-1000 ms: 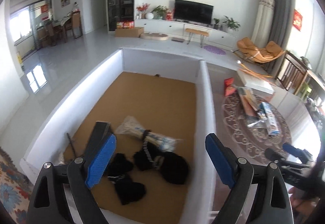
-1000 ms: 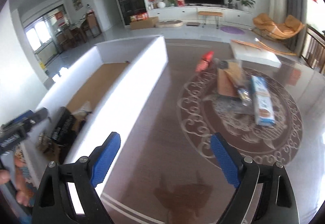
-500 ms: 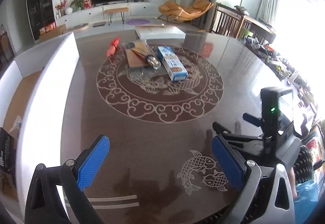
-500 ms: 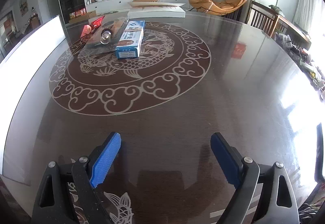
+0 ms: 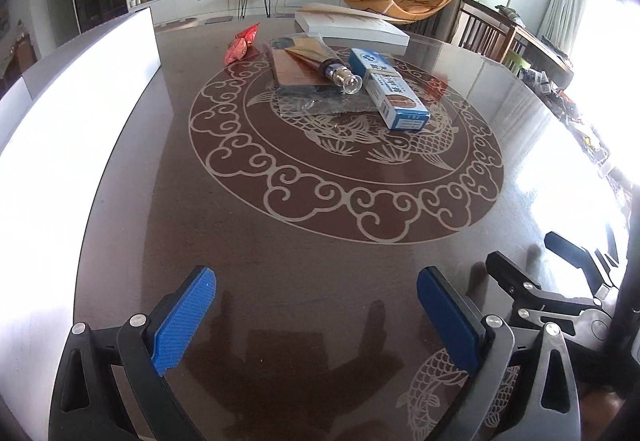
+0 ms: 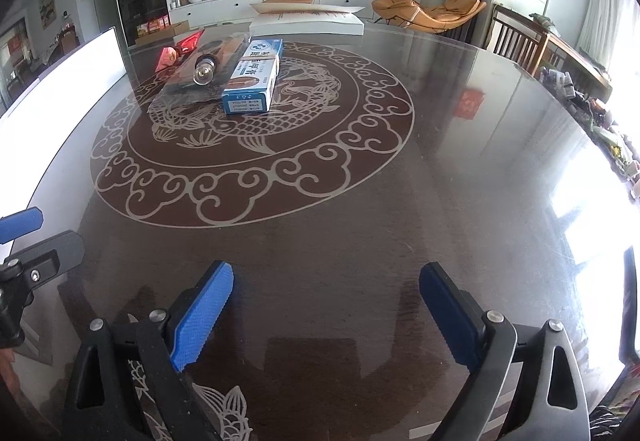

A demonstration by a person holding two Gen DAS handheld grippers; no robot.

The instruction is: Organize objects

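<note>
A blue and white box [image 5: 390,91] [image 6: 254,81], a light bulb in a clear packet [image 5: 344,79] [image 6: 204,71] on a brown flat pack [image 5: 304,69], and a red packet [image 5: 240,43] [image 6: 178,51] lie at the far side of the dark round table [image 5: 320,233]. My left gripper [image 5: 316,321] is open and empty over the near table edge. My right gripper [image 6: 326,307] is open and empty, just to the right of the left one; it shows in the left wrist view [image 5: 560,281].
A white-walled box [image 5: 72,113] [image 6: 60,81] stands along the table's left side. A flat white box [image 5: 352,27] [image 6: 308,23] lies at the far edge. Wooden chairs [image 6: 520,41] and a cluttered shelf stand to the right.
My left gripper swung right, away from the white box with dark items, to face the table. My right gripper also turned right. Both stayed open and empty.
</note>
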